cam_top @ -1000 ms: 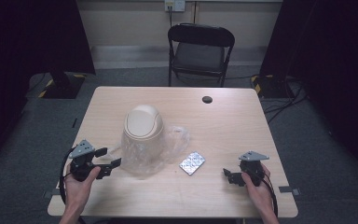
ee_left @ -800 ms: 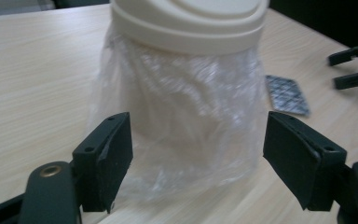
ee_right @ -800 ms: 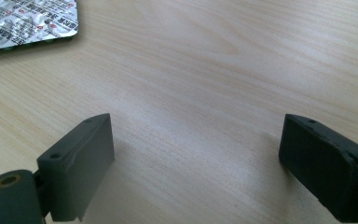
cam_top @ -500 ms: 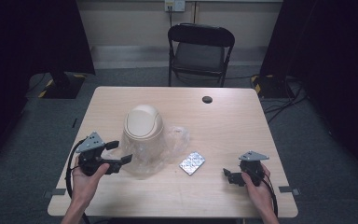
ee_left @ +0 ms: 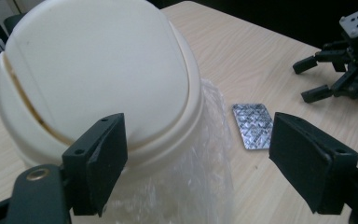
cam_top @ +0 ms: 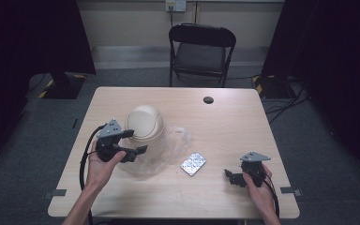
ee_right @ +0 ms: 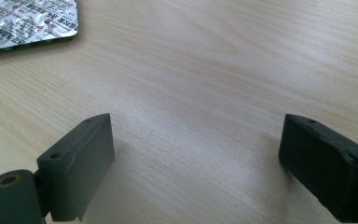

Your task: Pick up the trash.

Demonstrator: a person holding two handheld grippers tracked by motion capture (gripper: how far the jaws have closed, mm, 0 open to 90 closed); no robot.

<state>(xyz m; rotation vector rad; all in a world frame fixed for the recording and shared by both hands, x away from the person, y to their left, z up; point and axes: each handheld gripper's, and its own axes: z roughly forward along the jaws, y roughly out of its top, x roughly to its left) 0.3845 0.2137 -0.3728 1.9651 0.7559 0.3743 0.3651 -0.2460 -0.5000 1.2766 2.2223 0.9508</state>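
My left gripper (cam_top: 132, 142) hangs wide open and empty beside the cream domed plastic bin lid (cam_top: 145, 122) on its clear bag (cam_top: 171, 145); probably I'm lining up a grasp. Next: close squarely on the lid's rim. Right gripper (cam_top: 230, 177), open, rests near the silver blister pack (cam_top: 193, 163).

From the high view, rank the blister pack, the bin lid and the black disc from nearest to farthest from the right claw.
1. Blister pack, just left of the right claw.
2. Bin lid, farther left, beside the left claw.
3. Black disc, near the table's far edge.
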